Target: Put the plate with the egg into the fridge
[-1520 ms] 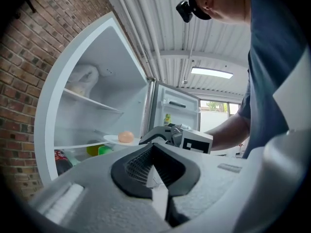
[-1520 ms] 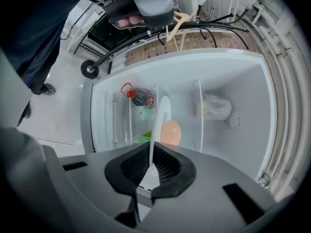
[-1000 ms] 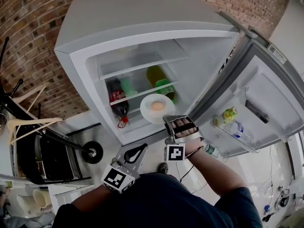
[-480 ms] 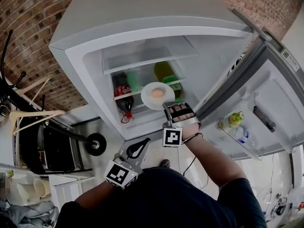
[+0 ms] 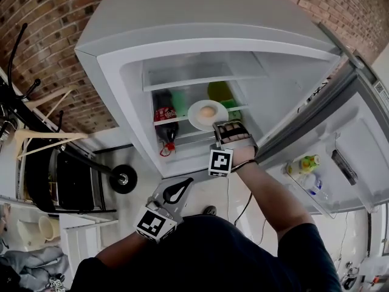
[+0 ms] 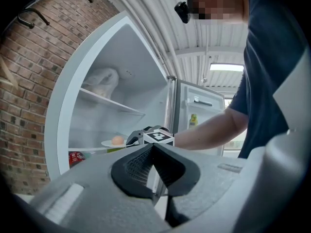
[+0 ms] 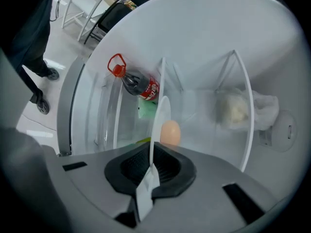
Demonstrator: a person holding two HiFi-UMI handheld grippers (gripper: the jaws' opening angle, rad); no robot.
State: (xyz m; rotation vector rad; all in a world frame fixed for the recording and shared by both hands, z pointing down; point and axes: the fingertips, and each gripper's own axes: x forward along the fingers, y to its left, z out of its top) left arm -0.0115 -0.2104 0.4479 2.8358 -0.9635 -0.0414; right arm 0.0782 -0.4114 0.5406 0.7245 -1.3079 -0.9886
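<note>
A white plate (image 5: 201, 117) with a brown egg (image 5: 207, 111) on it is held level over the fridge's middle glass shelf (image 5: 184, 118). My right gripper (image 5: 220, 130) is shut on the plate's near rim. In the right gripper view the plate (image 7: 159, 120) shows edge-on between the jaws, with the egg (image 7: 169, 132) just past them. My left gripper (image 5: 174, 193) hangs low by the person's body, away from the fridge, shut with nothing in it. From the left gripper view (image 6: 153, 146) the plate (image 6: 112, 143) and egg (image 6: 117, 140) show far off inside the fridge.
The fridge (image 5: 200, 35) stands open, its door (image 5: 358, 145) swung to the right with bottles (image 5: 306, 163) in the door rack. On the middle shelf a cola bottle (image 5: 165, 121) lies at the left and green items (image 5: 220, 94) sit behind the plate. A white bag (image 7: 239, 108) lies on the upper shelf. A wheeled chair base (image 5: 123, 179) stands at the left.
The right gripper has carried the plate with the egg further into the fridge, over the middle shelf. The left gripper has stayed low by the body.
</note>
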